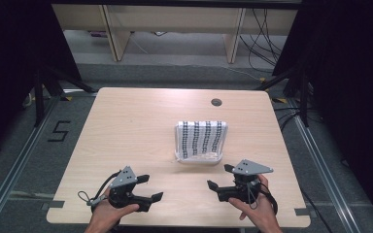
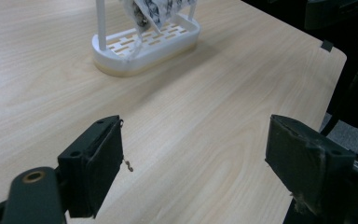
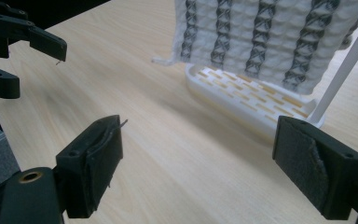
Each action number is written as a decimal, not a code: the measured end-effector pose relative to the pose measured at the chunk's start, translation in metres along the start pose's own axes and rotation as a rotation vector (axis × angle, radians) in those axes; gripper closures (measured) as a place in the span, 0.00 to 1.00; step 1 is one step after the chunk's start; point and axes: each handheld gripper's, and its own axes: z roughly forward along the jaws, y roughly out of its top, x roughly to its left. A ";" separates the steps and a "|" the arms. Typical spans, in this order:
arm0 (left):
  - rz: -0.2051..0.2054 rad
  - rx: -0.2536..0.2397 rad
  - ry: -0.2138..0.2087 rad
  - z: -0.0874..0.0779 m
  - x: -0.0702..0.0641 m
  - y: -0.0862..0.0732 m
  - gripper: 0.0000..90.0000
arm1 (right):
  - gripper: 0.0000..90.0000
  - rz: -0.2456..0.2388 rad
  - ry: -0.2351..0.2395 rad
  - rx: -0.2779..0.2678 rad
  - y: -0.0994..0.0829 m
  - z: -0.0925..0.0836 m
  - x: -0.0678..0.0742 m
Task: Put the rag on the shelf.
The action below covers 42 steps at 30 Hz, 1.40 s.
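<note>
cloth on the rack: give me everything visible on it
The cloth is white with dark grey woven stripes running top to bottom, in a waffle-like textured knit. It hangs draped over a white rack with thin upright posts, above the rack's slotted oval base, and one loose corner trails off at the side. It sits mid-table, just beyond both grippers. The left gripper and right gripper are open and clear of it; only the rack touches it.

Tabletop: pale wood-grain tabletop point(image 1: 136, 126), round cable hole point(image 1: 216, 102)
Floor: grey carpet floor point(image 1: 24, 160), black "5" mark point(image 1: 59, 131)
Back: beige wooden desk legs point(image 1: 118, 34), black cables point(image 1: 262, 39)
Sides: black curtains point(image 1: 354, 97)
</note>
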 end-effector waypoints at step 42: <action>0.091 0.093 0.042 -0.002 -0.023 -0.035 0.20 | 0.18 -0.051 0.019 0.103 -0.053 -0.005 0.017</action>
